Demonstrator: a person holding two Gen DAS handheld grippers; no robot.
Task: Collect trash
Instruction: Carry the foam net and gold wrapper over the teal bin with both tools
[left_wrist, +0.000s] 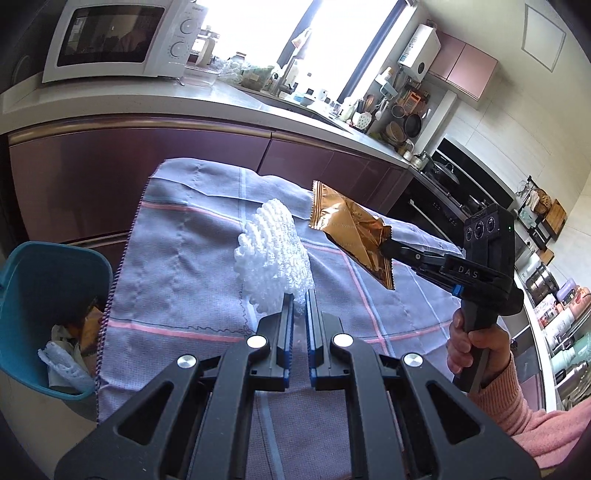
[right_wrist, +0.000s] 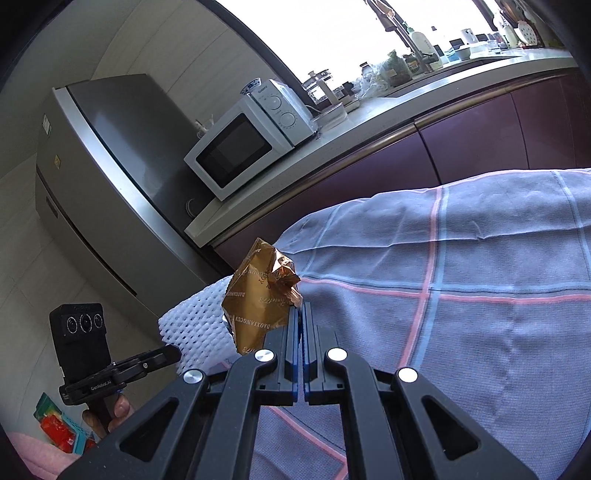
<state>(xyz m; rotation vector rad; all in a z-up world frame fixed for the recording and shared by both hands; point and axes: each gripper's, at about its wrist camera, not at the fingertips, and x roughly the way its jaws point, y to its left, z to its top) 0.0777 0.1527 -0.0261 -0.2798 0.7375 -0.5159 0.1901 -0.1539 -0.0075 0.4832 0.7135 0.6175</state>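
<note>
My left gripper (left_wrist: 300, 300) is shut on a white foam net sleeve (left_wrist: 275, 260), which stands up from its fingertips above the checked cloth (left_wrist: 192, 266). My right gripper (right_wrist: 300, 307) is shut on a crumpled gold snack wrapper (right_wrist: 260, 295); in the left wrist view that right gripper (left_wrist: 386, 246) holds the gold snack wrapper (left_wrist: 347, 229) in the air, to the right of the foam. A teal bin (left_wrist: 48, 273) with trash inside stands low at the left, beside the cloth's edge. In the right wrist view the foam net sleeve (right_wrist: 195, 325) shows behind the wrapper, held by the left gripper (right_wrist: 175, 352).
The cloth (right_wrist: 461, 295) covers a table in front of dark red cabinets (left_wrist: 184, 162) under a counter with a white microwave (left_wrist: 118, 37). A grey fridge (right_wrist: 103, 177) stands left of the counter. A hand in a pink sleeve (left_wrist: 517, 398) grips the right handle.
</note>
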